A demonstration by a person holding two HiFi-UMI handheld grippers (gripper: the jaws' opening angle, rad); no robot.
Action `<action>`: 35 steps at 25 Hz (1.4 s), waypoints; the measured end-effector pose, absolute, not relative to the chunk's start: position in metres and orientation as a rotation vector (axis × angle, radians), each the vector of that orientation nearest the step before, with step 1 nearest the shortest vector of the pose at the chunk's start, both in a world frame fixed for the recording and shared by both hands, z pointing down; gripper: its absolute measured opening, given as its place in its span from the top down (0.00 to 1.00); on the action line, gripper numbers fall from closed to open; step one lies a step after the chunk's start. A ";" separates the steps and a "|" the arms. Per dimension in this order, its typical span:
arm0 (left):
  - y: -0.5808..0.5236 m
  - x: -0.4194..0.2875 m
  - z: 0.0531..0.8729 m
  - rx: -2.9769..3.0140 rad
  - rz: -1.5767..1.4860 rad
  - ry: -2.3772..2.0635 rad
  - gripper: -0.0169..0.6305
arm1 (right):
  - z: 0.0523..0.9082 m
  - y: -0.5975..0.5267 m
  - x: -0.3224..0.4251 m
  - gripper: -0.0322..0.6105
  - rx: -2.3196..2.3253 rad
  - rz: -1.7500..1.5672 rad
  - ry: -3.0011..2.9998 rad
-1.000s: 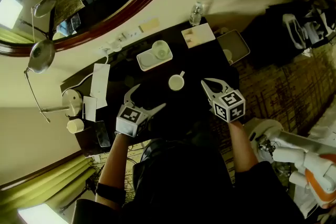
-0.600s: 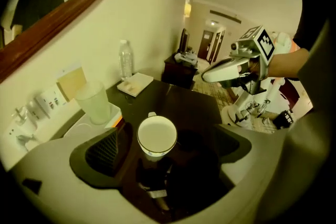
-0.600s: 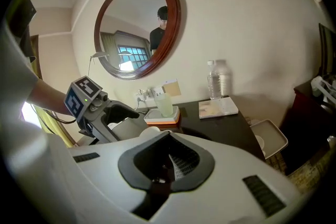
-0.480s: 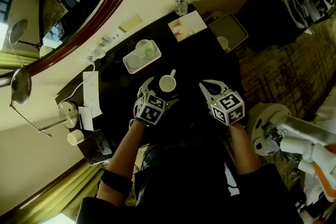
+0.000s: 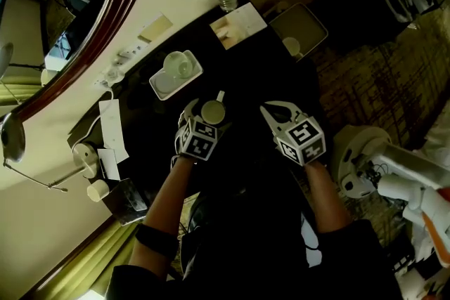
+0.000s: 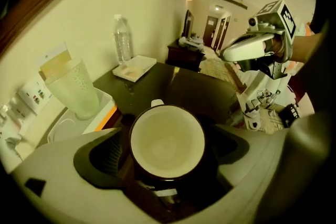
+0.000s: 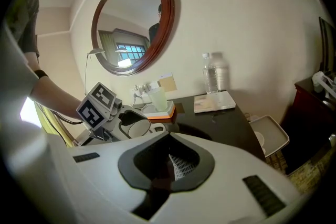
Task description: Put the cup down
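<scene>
- On the dark table (image 5: 256, 77), just in front of the white tray (image 5: 160, 86), the cup (image 6: 167, 143) stands upright with its mouth up and nothing visible inside. Its handle (image 6: 157, 103) points away from the person.
- The left gripper (image 5: 206, 119) is tipped steeply down over it, with one jaw on each side of the cup's body.
- In the left gripper view its jaws stand wide. They have just been closing a little with the cup between them, yet a dark gap shows on either side of the rim, so the pads do not appear to press on it.
- The right gripper (image 5: 275, 109) hangs off to the side above a bare part of the table, well apart from the cup. Its jaws are together with nothing between them.
- Judged from how things lie, the cup seems to rest on the table already: no view shows it raised or tilted, though its base is hidden beneath the rim.
- If that holds, the setting-down itself looks done, and what is left is to draw the left gripper clear without knocking the cup or catching the handle.
- If a grip is instead about to be made, the whole lift and placing is yet to come. The pictures do not settle which.
</scene>
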State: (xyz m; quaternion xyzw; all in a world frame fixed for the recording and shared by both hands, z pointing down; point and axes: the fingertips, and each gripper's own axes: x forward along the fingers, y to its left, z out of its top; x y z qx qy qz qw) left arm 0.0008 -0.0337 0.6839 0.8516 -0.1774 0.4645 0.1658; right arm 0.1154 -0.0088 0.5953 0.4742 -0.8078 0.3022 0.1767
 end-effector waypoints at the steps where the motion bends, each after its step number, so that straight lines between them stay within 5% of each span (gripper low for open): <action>1: -0.034 0.001 0.687 2.418 1.330 -0.506 0.18 | 0.597 -0.007 0.114 0.95 1.335 0.866 -2.288; 6: -0.033 0.006 0.693 2.411 1.311 -0.513 0.34 | 0.610 -0.001 0.116 0.95 1.319 0.877 -2.279; 20: -0.061 -0.009 0.668 2.397 1.162 -0.715 0.35 | 0.607 -0.017 0.074 0.95 1.146 0.852 -2.339; 35: -0.113 -0.105 0.627 2.307 1.114 -1.001 0.35 | 0.577 -0.048 -0.051 0.95 0.783 0.766 -2.490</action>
